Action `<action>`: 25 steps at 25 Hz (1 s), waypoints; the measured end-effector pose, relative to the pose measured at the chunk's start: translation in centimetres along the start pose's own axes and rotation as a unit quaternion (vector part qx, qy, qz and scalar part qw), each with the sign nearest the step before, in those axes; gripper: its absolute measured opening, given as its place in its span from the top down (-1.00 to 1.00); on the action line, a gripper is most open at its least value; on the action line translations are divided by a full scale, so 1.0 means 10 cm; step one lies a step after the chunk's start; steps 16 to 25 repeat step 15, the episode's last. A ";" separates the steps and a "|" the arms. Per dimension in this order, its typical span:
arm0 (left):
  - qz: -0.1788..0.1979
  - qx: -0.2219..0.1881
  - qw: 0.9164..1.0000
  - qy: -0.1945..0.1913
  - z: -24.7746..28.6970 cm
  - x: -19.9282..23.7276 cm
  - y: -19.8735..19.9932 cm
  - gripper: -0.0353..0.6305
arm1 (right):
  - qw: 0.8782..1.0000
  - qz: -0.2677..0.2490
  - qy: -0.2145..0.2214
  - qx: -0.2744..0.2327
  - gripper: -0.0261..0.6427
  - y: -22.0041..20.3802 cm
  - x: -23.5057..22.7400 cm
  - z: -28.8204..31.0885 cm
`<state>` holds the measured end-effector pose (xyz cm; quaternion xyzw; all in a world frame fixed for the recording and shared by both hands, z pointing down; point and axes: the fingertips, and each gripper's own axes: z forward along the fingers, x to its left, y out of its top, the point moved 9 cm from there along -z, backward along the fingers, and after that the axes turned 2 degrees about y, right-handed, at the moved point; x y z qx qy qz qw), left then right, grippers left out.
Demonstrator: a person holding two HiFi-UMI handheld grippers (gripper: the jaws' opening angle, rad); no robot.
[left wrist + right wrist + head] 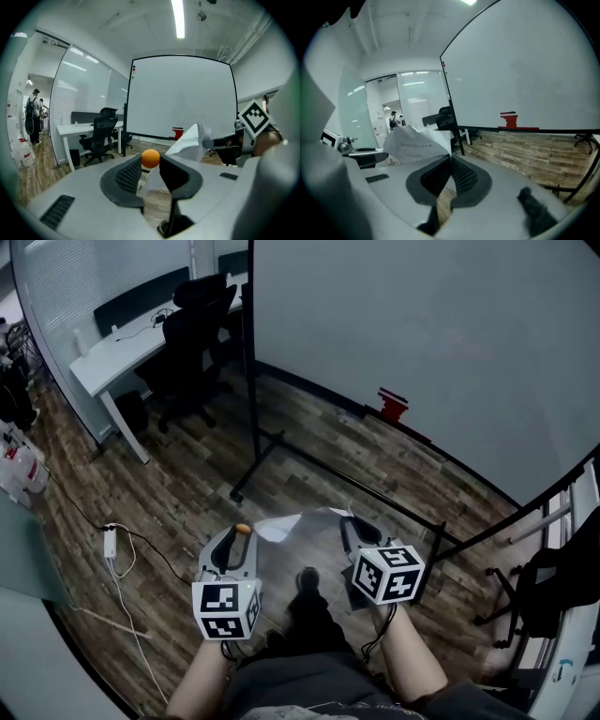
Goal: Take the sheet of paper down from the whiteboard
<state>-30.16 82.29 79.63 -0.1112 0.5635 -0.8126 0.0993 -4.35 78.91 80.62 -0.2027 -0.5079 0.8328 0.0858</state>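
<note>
The white sheet of paper (298, 525) is off the whiteboard (422, 334) and hangs crumpled between my two grippers, low over the wood floor. My left gripper (242, 534) pinches a small orange ball magnet (150, 158) at its jaw tips, and the sheet's left edge (190, 139) runs into the same gap. My right gripper (349, 527) is shut on the sheet's other edge (415, 145), the paper bulging up over its jaws. The whiteboard surface looks bare in all three views.
A red object (392, 405) sits on the whiteboard's lower rail. The board's black stand legs (267, 448) spread across the floor ahead. At the far left are an office chair (192, 334) and a white desk (112, 357). A power strip (110, 541) lies on the floor.
</note>
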 end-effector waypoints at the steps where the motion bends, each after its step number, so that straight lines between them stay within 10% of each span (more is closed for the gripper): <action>1: -0.002 0.002 1.000 0.003 -0.03 0.02 -0.03 0.52 | 1.000 -0.002 -0.002 0.005 0.86 -0.04 0.01 -0.01; 25: -0.005 0.005 1.000 0.007 -0.07 0.13 -0.07 0.52 | 0.999 -0.022 0.009 0.027 0.86 -0.14 0.14 0.02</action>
